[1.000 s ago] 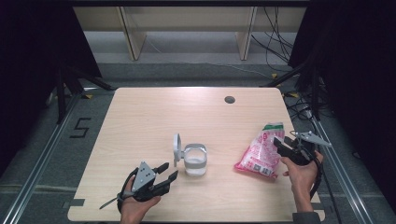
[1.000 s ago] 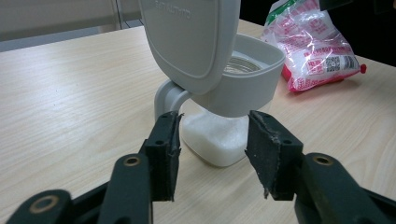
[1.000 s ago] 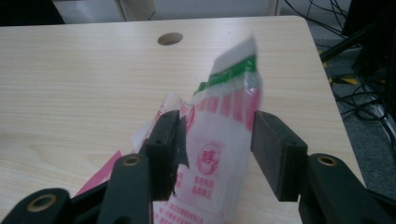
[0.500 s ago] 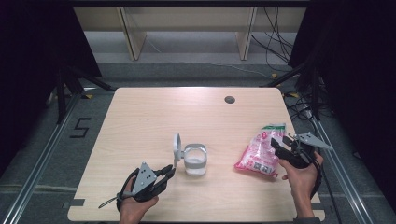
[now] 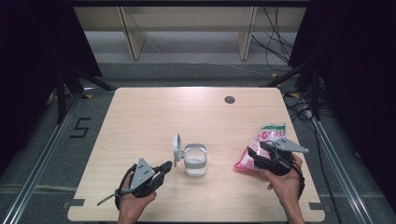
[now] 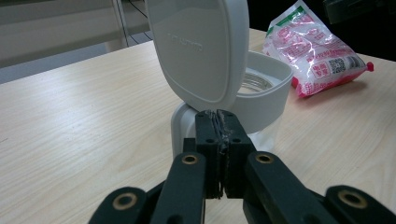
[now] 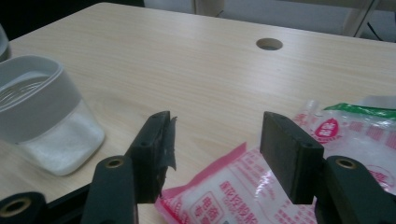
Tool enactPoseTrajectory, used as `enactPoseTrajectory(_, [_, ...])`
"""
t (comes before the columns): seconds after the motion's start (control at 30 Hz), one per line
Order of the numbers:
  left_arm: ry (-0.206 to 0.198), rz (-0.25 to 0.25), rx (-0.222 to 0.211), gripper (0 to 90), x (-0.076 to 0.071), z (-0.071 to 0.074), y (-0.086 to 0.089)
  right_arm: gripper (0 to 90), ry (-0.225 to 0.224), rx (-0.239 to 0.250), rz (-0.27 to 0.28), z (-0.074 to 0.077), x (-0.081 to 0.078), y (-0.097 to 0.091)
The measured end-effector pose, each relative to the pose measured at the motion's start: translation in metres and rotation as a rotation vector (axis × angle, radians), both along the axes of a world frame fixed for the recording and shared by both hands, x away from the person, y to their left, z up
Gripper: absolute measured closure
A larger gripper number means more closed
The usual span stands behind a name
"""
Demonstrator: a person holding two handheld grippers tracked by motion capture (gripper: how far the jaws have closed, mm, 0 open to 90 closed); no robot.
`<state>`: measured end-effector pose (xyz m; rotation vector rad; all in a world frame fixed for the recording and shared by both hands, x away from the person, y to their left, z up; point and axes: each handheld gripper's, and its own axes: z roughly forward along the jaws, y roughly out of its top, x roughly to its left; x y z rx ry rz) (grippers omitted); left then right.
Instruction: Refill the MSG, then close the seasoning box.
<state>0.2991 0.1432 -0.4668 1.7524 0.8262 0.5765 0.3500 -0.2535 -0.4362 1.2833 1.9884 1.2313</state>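
The wooden table (image 5: 154, 116) carries everything, and it has a small round hole (image 5: 229, 99) near its far edge. On its right side lies a pink and white bag (image 5: 261, 148) with a green top edge, flat on the wood. Near the middle stands a clear container (image 5: 194, 159) with a grey collar; it has something white at the bottom, and its grey lid (image 5: 177, 148) is swung up on the left side and stands almost upright.

The left gripper (image 5: 162, 168) rests low on the table just beside the container, pointing at the base of the lid. Its jaws have just been closing and now they are pressed together with nothing between them. The right gripper (image 5: 255, 154) is over the near end of the bag. Its jaws have just been opening; they stand well apart, one on each side of the bag's corner, and they do not press it.
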Motion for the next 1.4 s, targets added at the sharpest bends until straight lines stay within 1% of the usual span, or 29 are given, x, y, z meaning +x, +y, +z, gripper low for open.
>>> enactPoseTrajectory(0.03, [0.001,0.001,-0.004,88.4,0.001,0.001,0.000,44.0,-0.005,-0.018,0.022,-0.001,0.000,0.002])
enactPoseTrajectory(0.07, [0.004,0.003,-0.001,88.8,0.002,0.002,0.000,43.8,0.010,0.001,0.022,-0.001,-0.002,0.005])
enactPoseTrajectory(0.1, [-0.003,0.006,-0.002,88.8,0.003,0.002,-0.001,43.7,0.006,-0.016,0.047,-0.002,-0.001,0.006])
enactPoseTrajectory(0.13, [-0.015,0.013,0.005,88.8,0.003,0.002,-0.001,43.7,0.029,-0.001,0.047,-0.002,-0.004,0.011])
enactPoseTrajectory(0.17, [-0.032,0.010,0.024,88.9,0.004,0.003,-0.001,43.6,0.012,-0.016,0.062,-0.003,-0.003,0.012])
enactPoseTrajectory(0.2, [-0.031,0.012,0.018,89.0,0.005,0.003,-0.001,43.5,0.025,-0.024,0.074,-0.004,-0.004,0.014])
enactPoseTrajectory(0.23, [-0.033,0.004,0.009,89.1,0.006,0.003,-0.002,43.5,0.008,-0.019,0.102,-0.005,-0.003,0.015])
enactPoseTrajectory(0.33, [-0.037,-0.003,0.056,89.3,0.009,0.002,-0.002,43.5,0.014,-0.053,0.099,-0.007,-0.004,0.017])
enactPoseTrajectory(0.37, [-0.019,0.010,0.031,89.4,0.008,0.002,-0.004,43.5,0.020,-0.042,0.099,-0.008,-0.005,0.018])
enactPoseTrajectory(0.4, [-0.025,0.008,0.027,89.4,0.009,0.001,-0.004,43.5,0.012,-0.041,0.098,-0.009,-0.005,0.018])
enactPoseTrajectory(0.53, [-0.030,0.003,0.031,89.4,0.013,0.003,-0.002,43.7,0.027,-0.037,0.104,-0.010,-0.009,0.022])
enactPoseTrajectory(0.6, [-0.030,0.014,0.027,89.4,0.013,0.004,-0.002,43.7,0.017,-0.040,0.115,-0.011,-0.009,0.024])
enactPoseTrajectory(0.63, [-0.028,0.017,0.023,89.4,0.013,0.005,-0.002,43.8,0.039,-0.023,0.116,-0.011,-0.011,0.025])
enactPoseTrajectory(0.67, [-0.035,0.013,0.035,89.4,0.013,0.006,-0.001,43.8,0.037,-0.025,0.111,-0.012,-0.012,0.027])
enactPoseTrajectory(0.73, [-0.026,0.015,0.017,89.3,0.014,0.007,-0.001,43.7,0.048,-0.034,0.113,-0.012,-0.014,0.028])
enactPoseTrajectory(0.8, [-0.016,0.008,0.005,89.4,0.017,0.007,0.000,43.6,0.033,-0.033,0.137,-0.014,-0.013,0.028])
enactPoseTrajectory(0.83, [-0.013,0.009,-0.008,89.4,0.018,0.006,0.000,43.4,0.044,-0.030,0.121,-0.014,-0.015,0.030])
enactPoseTrajectory(0.87, [-0.017,0.011,-0.005,89.4,0.018,0.007,0.000,43.2,0.038,-0.032,0.146,-0.015,-0.014,0.030])
enactPoseTrajectory(0.93, [-0.020,0.012,0.004,89.4,0.018,0.008,0.001,42.9,0.039,-0.054,0.144,-0.016,-0.015,0.031])
enactPoseTrajectory(0.97, [-0.025,0.010,0.007,89.4,0.018,0.008,0.001,42.8,0.035,-0.050,0.140,-0.017,-0.016,0.032])
enactPoseTrajectory(1.0, [-0.022,0.011,0.002,89.4,0.018,0.008,0.001,42.7,0.066,-0.014,0.139,-0.016,-0.020,0.034])
enactPoseTrajectory(1.03, [-0.022,0.011,0.005,89.4,0.018,0.009,0.001,42.5,0.037,-0.056,0.145,-0.018,-0.017,0.033])
enactPoseTrajectory(1.13, [-0.027,0.008,0.010,89.4,0.019,0.010,-0.001,42.4,0.048,-0.038,0.153,-0.019,-0.020,0.034])
enactPoseTrajectory(1.2, [-0.027,0.005,0.013,89.4,0.020,0.012,-0.001,42.3,0.050,-0.063,0.154,-0.020,-0.021,0.034])
enactPoseTrajectory(1.23, [-0.032,0.006,0.012,89.4,0.020,0.012,-0.002,42.3,0.075,-0.044,0.138,-0.020,-0.024,0.035])
enactPoseTrajectory(1.27, [-0.027,0.011,0.002,89.4,0.020,0.012,-0.003,42.3,0.045,-0.060,0.152,-0.021,-0.022,0.034])
enactPoseTrajectory(1.33, [-0.035,0.001,-0.001,89.4,0.022,0.012,-0.005,42.3,0.056,-0.032,0.161,-0.021,-0.024,0.035])
enactPoseTrajectory(1.37, [-0.028,0.009,0.002,89.4,0.021,0.012,-0.005,42.3,0.043,-0.066,0.159,-0.021,-0.022,0.033])
enactPoseTrajectory(1.4, [-0.035,0.001,0.008,89.4,0.022,0.012,-0.006,42.3,0.036,-0.073,0.159,-0.021,-0.022,0.032])
